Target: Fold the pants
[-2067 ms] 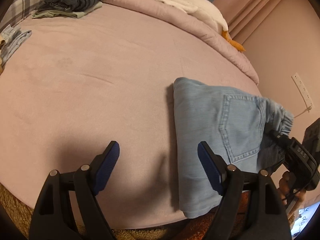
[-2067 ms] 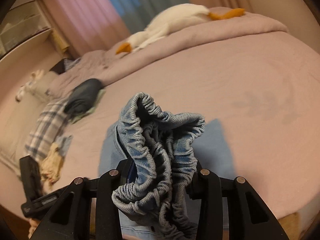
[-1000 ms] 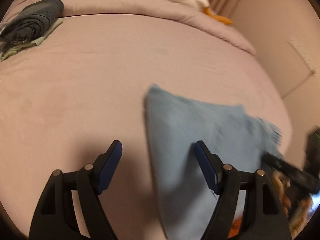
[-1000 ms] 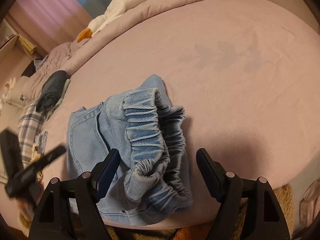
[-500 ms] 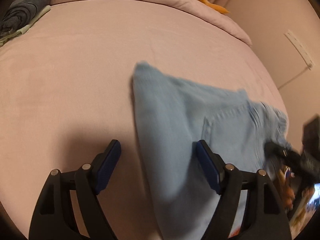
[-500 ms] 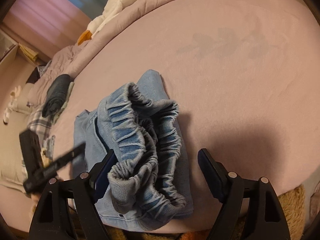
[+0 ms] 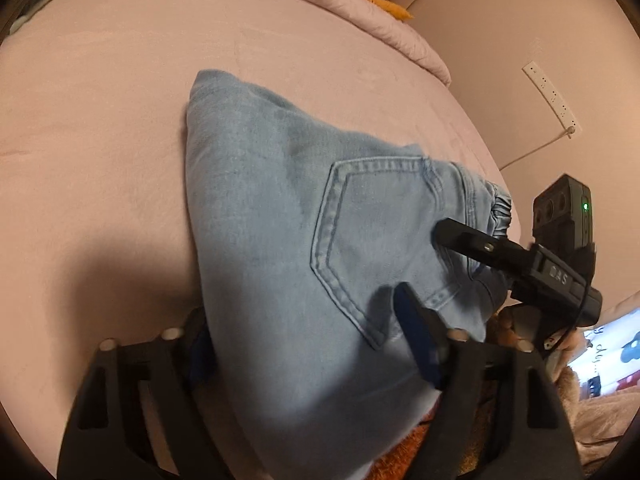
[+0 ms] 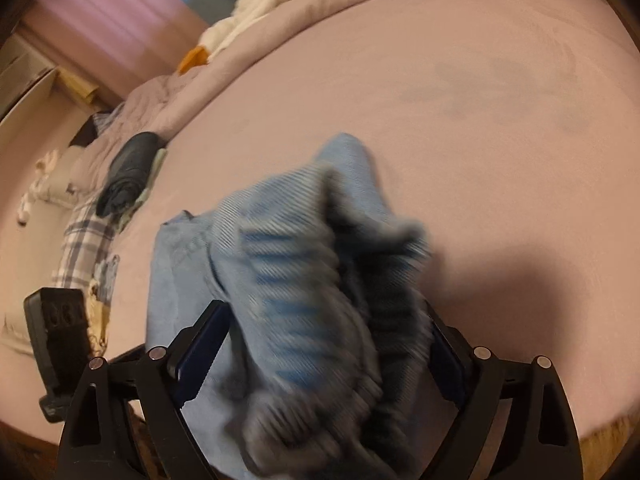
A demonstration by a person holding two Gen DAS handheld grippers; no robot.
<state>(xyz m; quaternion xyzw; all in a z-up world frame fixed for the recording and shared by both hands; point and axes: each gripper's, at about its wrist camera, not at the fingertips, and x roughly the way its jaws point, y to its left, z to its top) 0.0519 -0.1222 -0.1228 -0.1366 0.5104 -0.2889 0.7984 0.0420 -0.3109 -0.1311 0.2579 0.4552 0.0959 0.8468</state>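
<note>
Folded light blue denim pants point(image 7: 304, 240) lie at the near edge of the pink bed point(image 7: 100, 100), back pocket up. My left gripper point(image 7: 304, 344) is open, its jaws on either side of the folded end nearest me. My right gripper point(image 8: 316, 340) is open around the bunched elastic waistband point(image 8: 320, 280), which is blurred. The right gripper also shows in the left wrist view point(image 7: 520, 260) at the pants' waistband end.
A dark folded garment point(image 8: 128, 172) and plaid cloth point(image 8: 84, 248) lie at the far left of the bed. A white goose plush point(image 8: 248, 20) lies on the rolled duvet at the back. A wall socket strip point(image 7: 552, 96) is on the right wall.
Both grippers moved in toward the pants; the cloth now sits between the jaws of each. The right gripper let go of the waistband about a second ago and stays open.
</note>
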